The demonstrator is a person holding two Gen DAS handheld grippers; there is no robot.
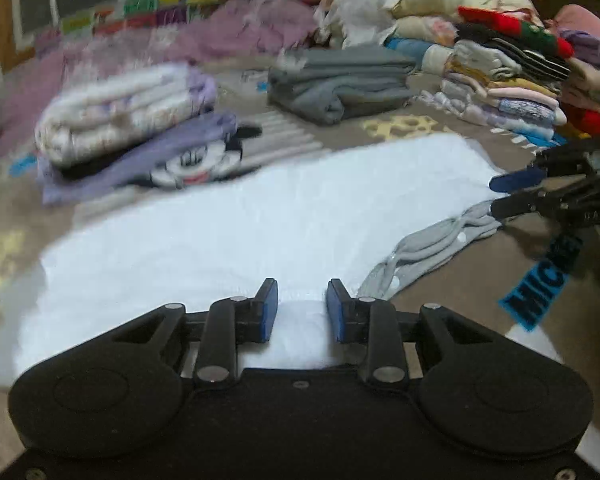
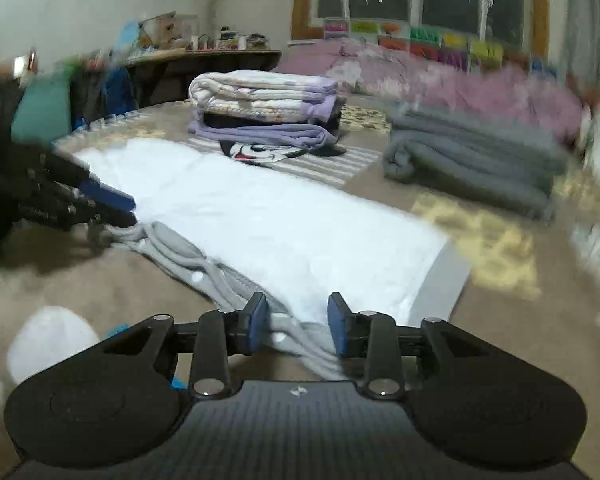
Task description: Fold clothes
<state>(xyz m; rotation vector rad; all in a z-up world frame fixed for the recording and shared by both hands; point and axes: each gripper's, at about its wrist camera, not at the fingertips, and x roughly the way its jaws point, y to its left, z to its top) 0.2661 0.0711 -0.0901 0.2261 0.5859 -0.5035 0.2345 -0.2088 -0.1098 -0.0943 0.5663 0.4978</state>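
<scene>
- A white garment (image 1: 236, 224), soft and fleecy in texture, lies spread flat in a long rectangular shape on a tan patterned bedcover (image 2: 100, 280).
- A crumpled grey ribbed strip (image 2: 188, 256) with pale buttons trails along the white garment's near edge.
- The left gripper (image 1: 302, 308) hangs with its blue-padded fingers (image 1: 269, 312) parted, one end of the white garment lying between them, ungripped.
- The right gripper (image 2: 296, 322) likewise stands spread, its fingers straddling the grey strip at the white garment's other end; contact cannot be told.
- Beyond the white garment sit a folded lavender-and-white stack (image 2: 264, 108) and a rounded pile of grey folded cloth (image 2: 472, 160).
- Farther behind the white garment, a tall heap of mixed coloured clothes (image 1: 508, 60) rises.
</scene>
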